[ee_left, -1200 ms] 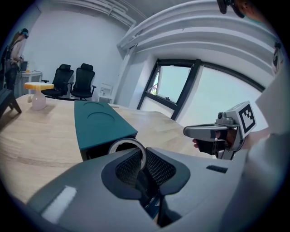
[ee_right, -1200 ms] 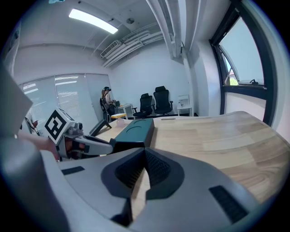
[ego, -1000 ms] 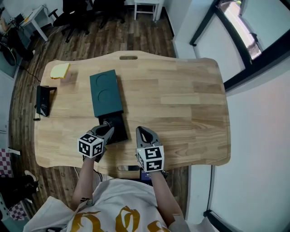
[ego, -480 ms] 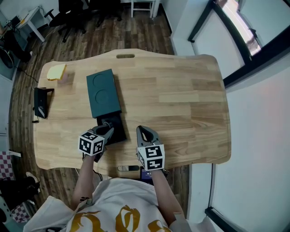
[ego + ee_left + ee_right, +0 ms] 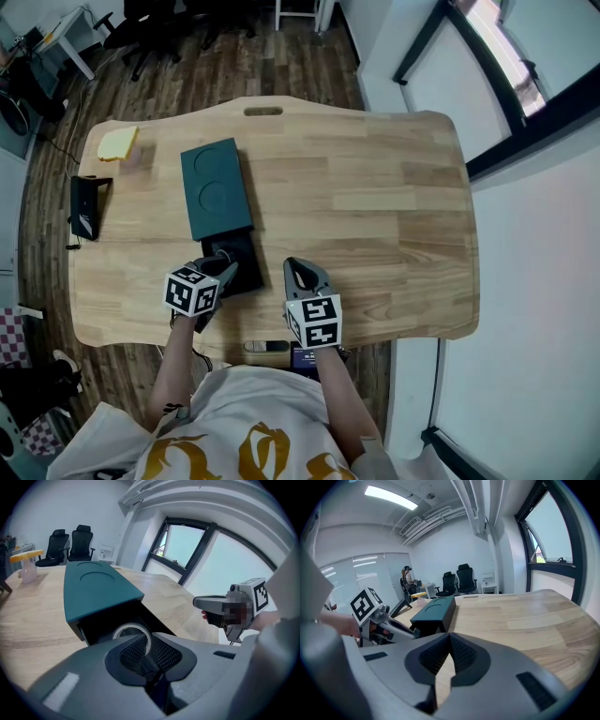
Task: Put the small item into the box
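A dark teal box (image 5: 214, 187) lies on the wooden table (image 5: 375, 187), its black drawer (image 5: 236, 255) slid out toward me. My left gripper (image 5: 226, 272) hovers at the drawer's near end, shut on a small whitish ring (image 5: 134, 635) held just in front of the drawer's dark opening (image 5: 105, 625). In the left gripper view the teal box (image 5: 93, 585) stretches away behind it. My right gripper (image 5: 299, 274) hangs to the right of the drawer over bare wood, shut and holding nothing. The right gripper view shows the box (image 5: 436, 609) and left gripper (image 5: 389, 625) at its left.
A yellow sponge-like piece on a clear block (image 5: 116, 142) sits at the table's far left corner. A black device (image 5: 84, 208) lies near the left edge. Office chairs (image 5: 159, 23) stand beyond the table; a window wall (image 5: 487, 84) runs along the right.
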Demonstrator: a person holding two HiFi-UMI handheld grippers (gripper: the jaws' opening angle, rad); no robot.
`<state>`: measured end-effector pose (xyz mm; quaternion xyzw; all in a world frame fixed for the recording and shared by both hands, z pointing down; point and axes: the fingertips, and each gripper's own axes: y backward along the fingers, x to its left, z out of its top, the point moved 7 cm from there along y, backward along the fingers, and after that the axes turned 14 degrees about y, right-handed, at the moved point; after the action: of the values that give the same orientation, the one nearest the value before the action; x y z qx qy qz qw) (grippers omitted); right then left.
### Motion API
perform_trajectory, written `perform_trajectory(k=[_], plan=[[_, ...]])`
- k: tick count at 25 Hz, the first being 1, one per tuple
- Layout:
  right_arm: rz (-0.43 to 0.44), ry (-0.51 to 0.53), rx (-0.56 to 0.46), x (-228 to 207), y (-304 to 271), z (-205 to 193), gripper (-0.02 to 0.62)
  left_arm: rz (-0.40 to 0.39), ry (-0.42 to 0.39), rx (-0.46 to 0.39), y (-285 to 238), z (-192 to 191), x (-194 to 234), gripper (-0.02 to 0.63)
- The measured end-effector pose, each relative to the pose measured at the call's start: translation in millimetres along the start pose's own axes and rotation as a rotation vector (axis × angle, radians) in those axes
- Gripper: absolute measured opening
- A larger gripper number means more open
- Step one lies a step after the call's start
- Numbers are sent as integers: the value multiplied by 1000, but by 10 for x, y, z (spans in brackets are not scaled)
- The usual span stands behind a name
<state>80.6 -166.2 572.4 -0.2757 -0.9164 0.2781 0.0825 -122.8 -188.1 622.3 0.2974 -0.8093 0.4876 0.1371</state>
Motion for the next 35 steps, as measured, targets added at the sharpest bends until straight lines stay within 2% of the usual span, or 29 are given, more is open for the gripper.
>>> perform_trajectory(k=[7, 13, 22, 28, 35], plan=[[0, -2, 11, -10, -25, -36, 5, 18, 18, 86, -39, 22, 17, 40], [-11, -5, 27, -26, -23, -100, 5, 32, -5, 137, -73, 38, 4, 40], [-28, -2, 37, -55, -14, -118, 5, 57, -125, 222, -171, 77, -68, 40], [-33, -12, 40, -95, -9, -146, 5, 71, -199, 322, -241, 88, -114, 40], [-37, -19, 46, -117, -10, -165, 5, 52, -277, 436, -295, 90, -186, 40]])
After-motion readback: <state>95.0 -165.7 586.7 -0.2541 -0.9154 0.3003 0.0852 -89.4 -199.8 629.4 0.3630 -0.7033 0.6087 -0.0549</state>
